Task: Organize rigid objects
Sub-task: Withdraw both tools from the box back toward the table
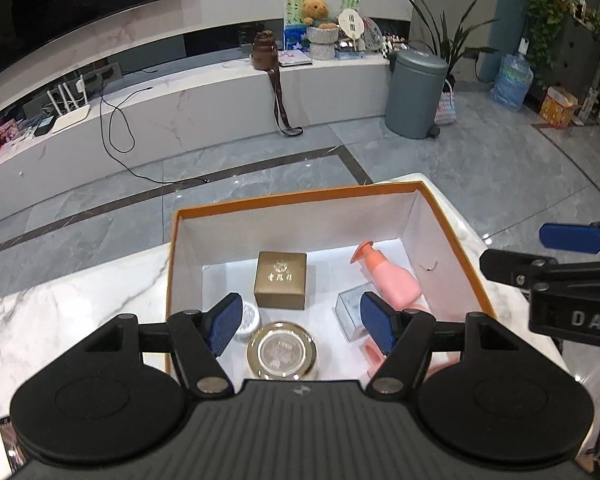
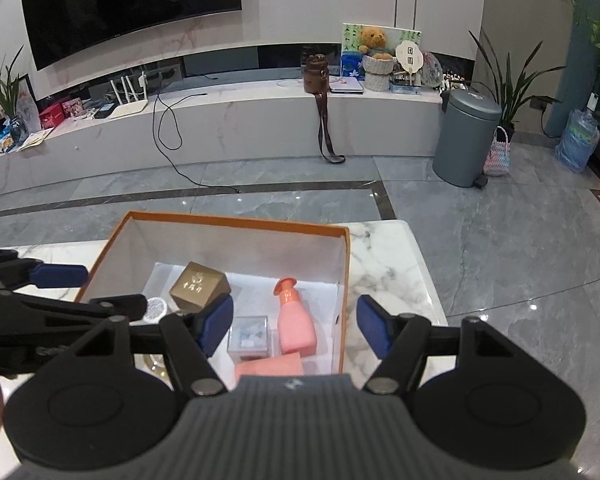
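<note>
Both tools hang with jaws apart and empty above the orange-rimmed box (image 1: 300, 200) on the marble desk (image 1: 60, 308). At lower centre, the left tool (image 1: 300, 322) frames the round silver-lidded jar (image 1: 282, 350); the right tool (image 2: 296, 326) sits nearer the pink pump bottle (image 2: 296, 320), whose long axis runs up-frame.

Left gripper (image 1: 300, 322): two matte black linkage arms are fitted with ribbed blue fingertip pads (image 1: 225, 324). Silver pivot screws are seen at the joints. A dark grey ribbed housing bearing a small embossed emblem is flanked by two round black discs.

Right gripper (image 2: 296, 326): the same build is observed, with blue pads (image 2: 374, 332), black links, silver screws and a grey ribbed body. White lettering "DAS" is noted on its black side bar in the left wrist view.
</note>
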Available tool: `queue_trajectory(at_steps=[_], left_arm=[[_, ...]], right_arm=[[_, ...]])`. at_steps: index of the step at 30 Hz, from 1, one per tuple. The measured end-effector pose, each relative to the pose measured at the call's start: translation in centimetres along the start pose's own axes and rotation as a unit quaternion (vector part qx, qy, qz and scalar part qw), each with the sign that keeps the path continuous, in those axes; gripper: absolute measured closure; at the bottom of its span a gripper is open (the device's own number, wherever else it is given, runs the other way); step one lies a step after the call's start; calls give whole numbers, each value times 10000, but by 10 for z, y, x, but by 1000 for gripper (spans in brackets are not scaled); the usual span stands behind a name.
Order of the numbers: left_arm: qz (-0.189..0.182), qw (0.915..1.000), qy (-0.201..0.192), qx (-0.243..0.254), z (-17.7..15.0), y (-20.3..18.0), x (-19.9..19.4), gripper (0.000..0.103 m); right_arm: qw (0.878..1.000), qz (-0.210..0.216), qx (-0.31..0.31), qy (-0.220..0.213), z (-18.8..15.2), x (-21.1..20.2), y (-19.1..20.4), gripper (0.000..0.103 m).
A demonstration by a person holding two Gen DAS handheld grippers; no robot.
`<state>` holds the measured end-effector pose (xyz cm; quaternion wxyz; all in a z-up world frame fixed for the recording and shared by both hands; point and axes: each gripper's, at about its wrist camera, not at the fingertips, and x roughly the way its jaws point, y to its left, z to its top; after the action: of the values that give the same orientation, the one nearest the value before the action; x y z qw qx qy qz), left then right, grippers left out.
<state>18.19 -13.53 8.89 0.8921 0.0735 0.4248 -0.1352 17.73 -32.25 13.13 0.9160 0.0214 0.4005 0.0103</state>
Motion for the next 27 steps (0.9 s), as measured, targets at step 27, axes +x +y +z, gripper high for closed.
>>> queue_trajectory(at_steps=[27], left_arm=[[-24, 9977, 264, -621, -181, 95, -33, 22]], right_arm=[[9948, 316, -905, 356, -136, -47, 35, 35]])
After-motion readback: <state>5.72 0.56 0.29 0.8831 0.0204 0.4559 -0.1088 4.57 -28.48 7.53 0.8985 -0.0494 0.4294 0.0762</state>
